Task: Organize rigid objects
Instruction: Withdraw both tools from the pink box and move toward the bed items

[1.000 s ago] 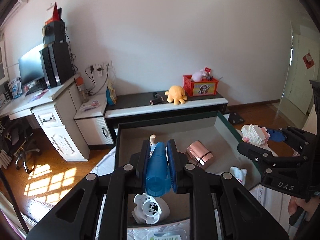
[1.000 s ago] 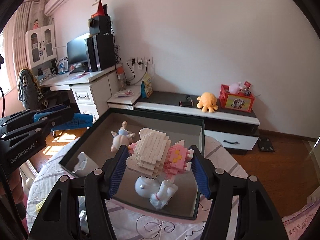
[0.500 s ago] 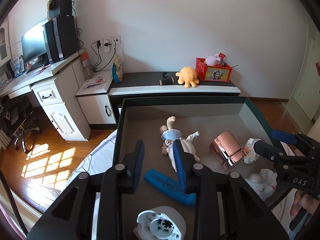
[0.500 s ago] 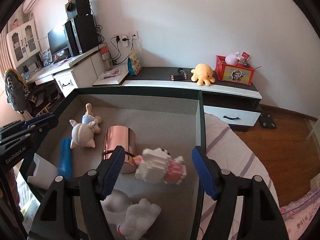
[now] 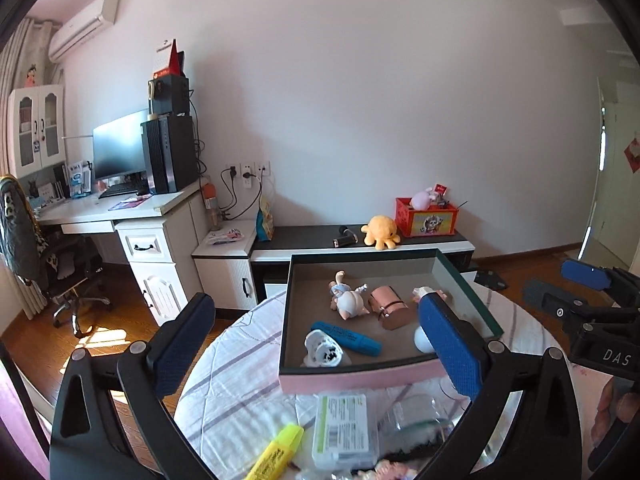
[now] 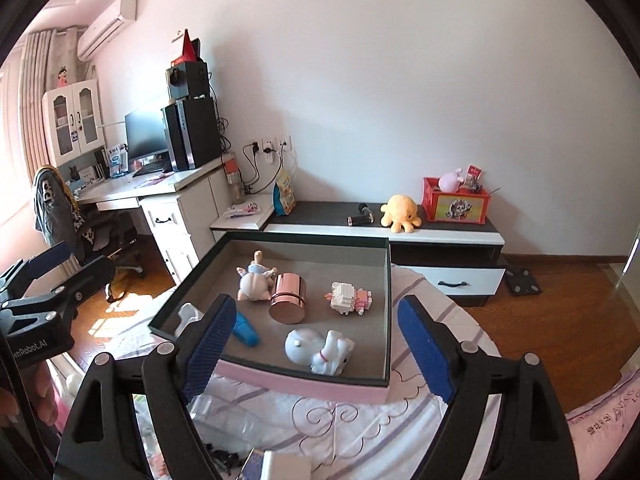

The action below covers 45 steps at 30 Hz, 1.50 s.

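- Both tongs, the left gripper [image 5: 318,344] and the right gripper [image 6: 320,350], hang spread wide and empty above a round clothed table [image 6: 360,424].
- Ahead of them sits a shallow box [image 6: 386,292], pink-fronted and dark-rimmed.
- Inside, beyond the right tongs' fingers: a copper cup [image 6: 288,298] on its side, touching a pig toy [image 6: 252,280]; a brick figure [image 6: 348,298] apart from it; a white figurine [image 6: 320,350] nearest.
- A blue marker [image 5: 346,337] and a white tape dispenser [image 5: 324,350] lie between the left tongs' fingers in view.
- Below the left tongs, outside the box: a yellow highlighter [image 5: 276,454] and a labelled case [image 5: 344,426].
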{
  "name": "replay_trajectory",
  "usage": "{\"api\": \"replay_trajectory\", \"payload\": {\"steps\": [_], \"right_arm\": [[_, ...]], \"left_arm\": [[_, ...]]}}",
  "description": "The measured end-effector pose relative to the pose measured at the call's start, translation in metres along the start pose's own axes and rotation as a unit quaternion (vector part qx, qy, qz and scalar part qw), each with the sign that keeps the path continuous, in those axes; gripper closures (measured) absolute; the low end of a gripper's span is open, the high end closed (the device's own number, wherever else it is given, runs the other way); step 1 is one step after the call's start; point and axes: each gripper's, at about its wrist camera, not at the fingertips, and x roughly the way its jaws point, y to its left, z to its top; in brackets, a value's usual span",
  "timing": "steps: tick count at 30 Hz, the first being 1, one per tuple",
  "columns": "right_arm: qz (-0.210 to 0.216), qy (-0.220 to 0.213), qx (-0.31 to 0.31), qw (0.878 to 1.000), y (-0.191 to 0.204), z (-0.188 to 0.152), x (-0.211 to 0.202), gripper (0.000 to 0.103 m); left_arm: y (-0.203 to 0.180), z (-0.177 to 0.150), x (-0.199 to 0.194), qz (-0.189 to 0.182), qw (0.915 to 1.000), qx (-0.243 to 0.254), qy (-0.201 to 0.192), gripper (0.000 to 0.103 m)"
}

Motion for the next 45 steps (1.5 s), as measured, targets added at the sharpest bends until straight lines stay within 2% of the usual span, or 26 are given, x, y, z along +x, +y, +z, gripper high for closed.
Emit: {"api": "replay_trajectory", "payload": {"steps": [3,5,10,18,24,33,45], "right_arm": [[0.002,-0.03,-0.01,0.999,0.019,-0.01,-0.05,0.015],[-0.008,-0.048,-0.013,0.999,0.031,-0.018,-0.079,0.0],[-0.025,-0.101,-0.03,0.994,0.058,-0.041,-0.144,0.0],[-0.04,-0.133,-0.03,0.99,0.077,-0.07,-0.21,0.0],[-0.052,-0.146,-0.027,0.988,0.076,-0.079,-0.237,0.0],[-0.055,-0.156,-0.026,0.986,0.076,-0.084,-0.252,0.0],[-0.055,-0.141,-0.021,0.988,0.071,-0.087,-0.239,0.0]], "left_arm": [[-0.001,-0.011,-0.048,0.003,0.9998,-0.01,-0.019,0.0],[-0.002,-0.018,-0.078,0.004,0.9993,-0.014,-0.034,0.0],[-0.01,-0.035,-0.139,0.009,0.9983,-0.004,-0.058,0.0],[-0.016,-0.052,-0.204,0.021,0.9955,-0.019,-0.091,0.0],[-0.024,-0.053,-0.223,0.029,0.9943,-0.006,-0.102,0.0],[-0.025,-0.056,-0.238,0.034,0.993,-0.001,-0.113,0.0],[-0.028,-0.063,-0.212,0.028,0.9957,0.004,-0.089,0.0]]}}
